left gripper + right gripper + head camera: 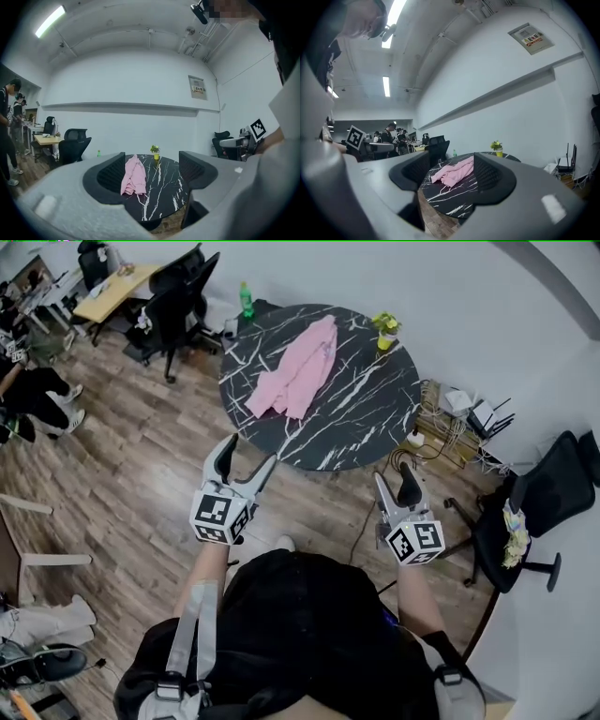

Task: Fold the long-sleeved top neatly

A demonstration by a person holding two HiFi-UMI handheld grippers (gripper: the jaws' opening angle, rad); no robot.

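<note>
The left gripper [248, 454] and the right gripper [395, 476] are both held out level in front of the person, jaws spread wide with nothing between them. Both hang over the floor on the near side of the desk and are short of its edge.

The task's thing, a pink long-sleeved top [298, 371], lies crumpled in a loose, elongated heap on the far-left part of the round black desk with white marble veining [366, 409], well apart from either gripper. Nothing about it looks folded yet, so I judge the work to be at its very start: this is the approach, before any grasp.

The next move, as I see it, calls for bringing both grippers in over the desk and down to the cloth. Each would then pinch an edge or a shoulder so the garment can be drawn out flat before any fold. The cloth is soft and bunched, so a clean hold on a single layer will take some care.

The rest of the desk top is dark and glossy. A small yellow pot with a green plant [385, 332] stands near its far-right rim, clear of the top. Just beyond the far edge there is a green bottle [247, 300], though I cannot tell what it stands on.

Around it is an office with a brown wood-plank floor [141, 465] and plain white walls. Black office chairs [178, 287] stand beside a light wooden desk [112, 292] at the far left, where other people are. A tangle of cables and white boxes [455, 413] lies by the wall at right.
</note>
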